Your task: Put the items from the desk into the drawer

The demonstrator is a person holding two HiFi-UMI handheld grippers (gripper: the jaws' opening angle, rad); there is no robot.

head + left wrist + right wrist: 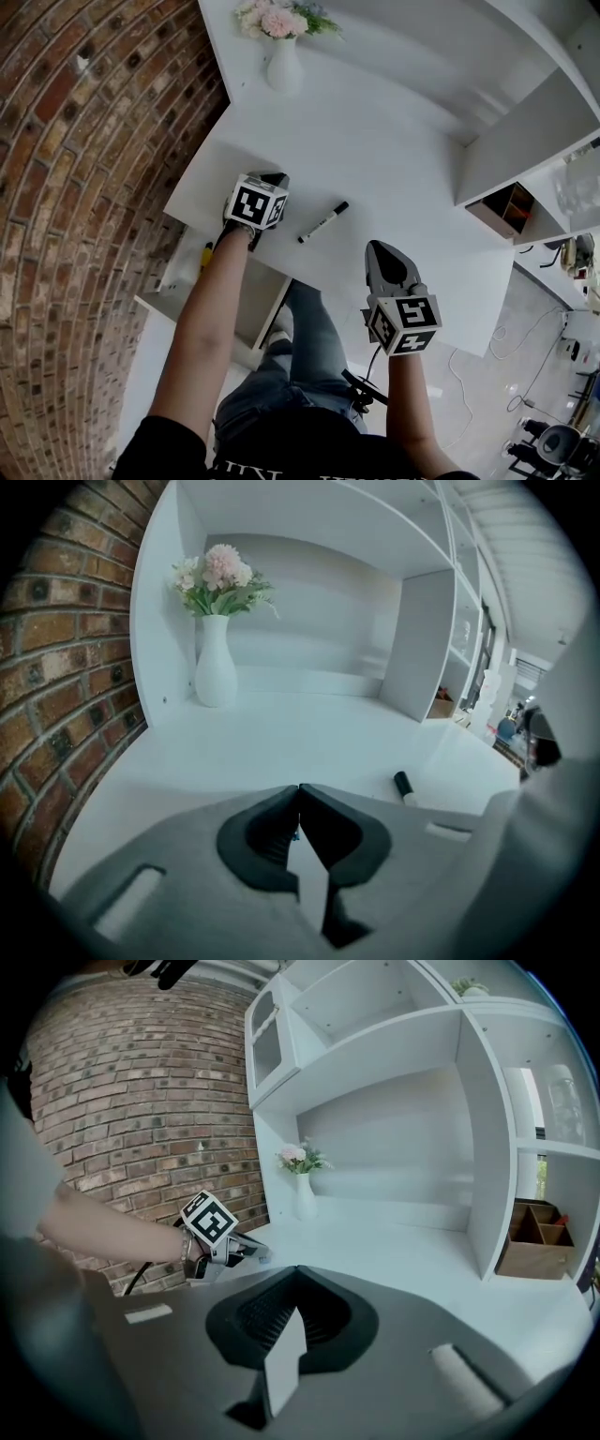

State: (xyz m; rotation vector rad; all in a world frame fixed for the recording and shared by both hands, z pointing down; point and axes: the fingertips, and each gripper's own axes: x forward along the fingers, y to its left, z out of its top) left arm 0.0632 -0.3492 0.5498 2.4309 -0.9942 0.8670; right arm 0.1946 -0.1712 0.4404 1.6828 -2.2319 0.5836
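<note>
My left gripper (pixel 299 789) and right gripper (pixel 296 1271) have jaws pressed together, holding nothing I can make out. The slim black-and-white marker pen (pixel 323 222) lies on the white desk (pixel 394 141) between them. It looks light, stiff and prone to rolling, so I'd pinch it mid-barrel.

Head view looks steeply down on the desk (pixel 375 131); gripper views, seemingly low, share its vase (pixel 215 672).

The desk (pixel 375 141) is smooth and white with a soft shine. The brick wall (pixel 84 187) looks rough. The vase (pixel 284 66) is shiny white. The left gripper (pixel 299 789) and the right gripper (pixel 297 1271) look like dull grey plastic, with black ridged pads (pixel 272 1314). The box (pixel 534 1237) on the shelf looks like wood.
</note>
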